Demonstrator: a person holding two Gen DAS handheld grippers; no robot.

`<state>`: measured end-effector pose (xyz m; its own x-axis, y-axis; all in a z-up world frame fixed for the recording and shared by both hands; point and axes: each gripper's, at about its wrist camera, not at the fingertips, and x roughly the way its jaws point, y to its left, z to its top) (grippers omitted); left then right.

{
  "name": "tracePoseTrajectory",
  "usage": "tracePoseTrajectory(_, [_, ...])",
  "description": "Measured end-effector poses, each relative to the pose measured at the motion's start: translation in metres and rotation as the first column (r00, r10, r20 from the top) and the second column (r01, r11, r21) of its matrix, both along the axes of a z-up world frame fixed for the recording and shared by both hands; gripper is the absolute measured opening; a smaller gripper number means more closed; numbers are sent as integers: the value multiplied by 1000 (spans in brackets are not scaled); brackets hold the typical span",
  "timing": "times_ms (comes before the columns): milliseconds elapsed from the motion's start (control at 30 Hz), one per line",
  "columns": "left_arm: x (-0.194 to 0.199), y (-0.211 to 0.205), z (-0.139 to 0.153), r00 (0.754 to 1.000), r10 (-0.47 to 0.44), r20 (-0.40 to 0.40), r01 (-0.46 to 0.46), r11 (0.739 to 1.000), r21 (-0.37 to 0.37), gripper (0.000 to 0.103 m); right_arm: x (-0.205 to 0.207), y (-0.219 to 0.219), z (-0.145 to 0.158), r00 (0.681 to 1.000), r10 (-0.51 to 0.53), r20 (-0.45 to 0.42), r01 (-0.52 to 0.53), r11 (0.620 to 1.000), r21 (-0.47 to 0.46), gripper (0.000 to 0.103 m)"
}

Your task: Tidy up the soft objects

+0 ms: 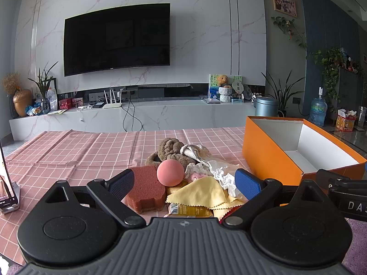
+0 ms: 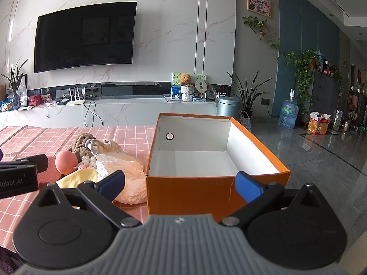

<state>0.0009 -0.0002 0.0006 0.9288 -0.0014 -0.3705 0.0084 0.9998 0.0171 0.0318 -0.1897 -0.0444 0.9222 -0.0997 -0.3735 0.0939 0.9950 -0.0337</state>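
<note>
Right gripper (image 2: 180,184): I see its jaws spread wide, holding nothing, just short of the box's near wall.
Orange box (image 2: 190,190): open-topped, white inside, on the worktop (image 2: 128,133).
Soft pile: pink ball (image 2: 66,161), brown plush (image 2: 81,147), yellow cloth (image 2: 79,177), plastic bag (image 2: 128,171), left of the box.
Left gripper (image 2: 24,167): only partly visible at my left edge.

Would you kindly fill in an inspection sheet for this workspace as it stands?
Surface: pink checked tablecloth, creased.
Job's things: pile holding red sponge, pink ball, yellow cloth, brown plush toy, crumpled plastic bag; orange box open, nothing inside.
Clutter: phone on stand at the left edge.
Grippers: left gripper open before the pile; right gripper open before the box.
Cables: black cable hangs down the TV cabinet.
Surroundings: wall TV, water jug, potted plants.
</note>
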Motion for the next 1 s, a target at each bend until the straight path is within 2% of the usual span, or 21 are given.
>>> tracePoseTrajectory(1000, [0, -1, 1, 1000, 0, -1, 0, 1000, -3, 103, -1, 0, 1, 1000, 0, 0, 0, 1000, 7, 101])
